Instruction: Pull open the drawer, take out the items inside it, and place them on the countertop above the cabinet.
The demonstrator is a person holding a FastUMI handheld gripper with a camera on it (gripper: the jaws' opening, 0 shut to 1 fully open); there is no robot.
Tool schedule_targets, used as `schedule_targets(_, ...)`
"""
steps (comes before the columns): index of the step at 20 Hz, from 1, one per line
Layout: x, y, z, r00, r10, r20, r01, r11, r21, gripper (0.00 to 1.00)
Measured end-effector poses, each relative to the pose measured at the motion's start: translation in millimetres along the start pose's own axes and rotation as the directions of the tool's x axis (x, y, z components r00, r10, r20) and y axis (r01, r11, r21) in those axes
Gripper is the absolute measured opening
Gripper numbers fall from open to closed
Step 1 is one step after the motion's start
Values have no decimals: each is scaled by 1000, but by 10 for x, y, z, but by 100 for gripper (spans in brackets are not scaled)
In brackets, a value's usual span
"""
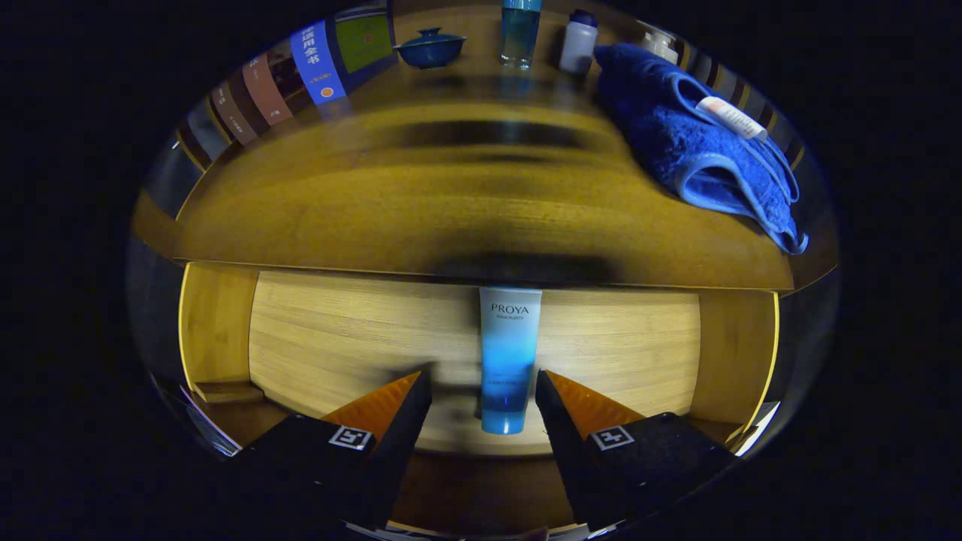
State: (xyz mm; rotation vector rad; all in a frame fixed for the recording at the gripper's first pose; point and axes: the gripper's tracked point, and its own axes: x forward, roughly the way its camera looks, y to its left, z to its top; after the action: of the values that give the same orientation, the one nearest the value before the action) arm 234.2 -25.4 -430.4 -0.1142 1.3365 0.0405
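Gripper view is looking down into the open drawer (316, 338), where a blue-and-white cosmetic tube (509, 361) is lying flat on the pale wooden drawer bottom. The tube's long axis is running straight away from the tongs (482, 385): its darker blue end is pointing toward them and its white end is pointing away, reaching to the front edge of the worktop (421, 218) above. The tongs are standing apart, one finger on each side of the tube's near half, neither finger pressing on it; a gap is showing on both sides. Nothing else is lying in the visible part of the drawer, so the tube is sitting unobstructed between the fingers.

Beyond the drawer, the wooden worktop is carrying several things along its far side: a row of books (301, 75) to the left, a dark blue lidded bowl (429, 48), a clear blue bottle (519, 31) and a small white bottle (579, 42) with a dark cap. To the right, a crumpled blue towel (676, 143) is lying on the worktop, with a small white tube (730, 117) resting on top of it.
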Motion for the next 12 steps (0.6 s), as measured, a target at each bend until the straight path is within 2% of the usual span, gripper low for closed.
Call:
schedule_targets(4,147,-123,-87,998,-32,-53,33,999,8,56)
schedule_targets(6,219,-112,-86,999,-3,-48,5,999,48,45)
schedule_targets(7,189,-121,-106,998,8,-56,-7,1000,22,39)
schedule_targets(9,136,-127,-159,997,50,-57,-48,998,31,32)
schedule_targets(11,20,37,-152,991,128,-48,-124,990,70,32)
schedule_targets(12,-73,65,-149,990,140,-32,-137,988,69,32)
